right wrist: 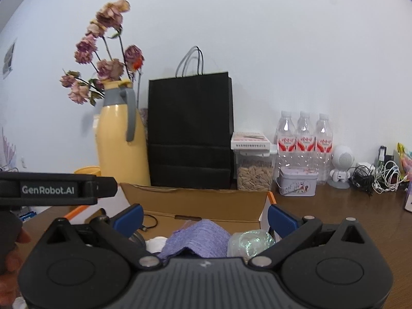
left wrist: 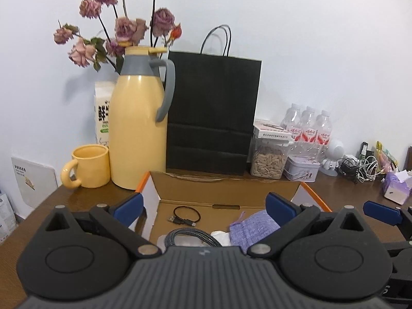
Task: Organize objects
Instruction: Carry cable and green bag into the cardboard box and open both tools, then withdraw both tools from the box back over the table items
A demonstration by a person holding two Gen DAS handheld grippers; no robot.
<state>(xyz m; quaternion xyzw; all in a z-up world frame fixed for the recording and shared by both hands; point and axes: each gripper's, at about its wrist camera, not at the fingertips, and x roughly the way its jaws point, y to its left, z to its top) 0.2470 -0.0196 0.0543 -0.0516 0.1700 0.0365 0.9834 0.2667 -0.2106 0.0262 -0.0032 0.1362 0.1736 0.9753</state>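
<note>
An open cardboard box (left wrist: 226, 188) with orange-edged flaps sits on the brown table in front of me. Inside lie a small black cable (left wrist: 184, 216), a thick braided cable (left wrist: 188, 237), something white (left wrist: 220, 237) and a purple knitted pouch (left wrist: 255, 228). My left gripper (left wrist: 204, 206) hovers over the box, open, with nothing between its blue pads. In the right wrist view the same box (right wrist: 195, 200) holds the purple pouch (right wrist: 198, 237) and a clear plastic wrap (right wrist: 248, 240). My right gripper (right wrist: 206, 217) is open and empty above them.
Behind the box stand a yellow thermos jug (left wrist: 139, 128), yellow mug (left wrist: 87, 166), black paper bag (left wrist: 211, 113) and dried roses. To the right are a seed jar (left wrist: 269, 159), a tin (left wrist: 302, 168), water bottles (left wrist: 309, 126), tangled cables (left wrist: 358, 166) and a tissue pack (left wrist: 396, 186).
</note>
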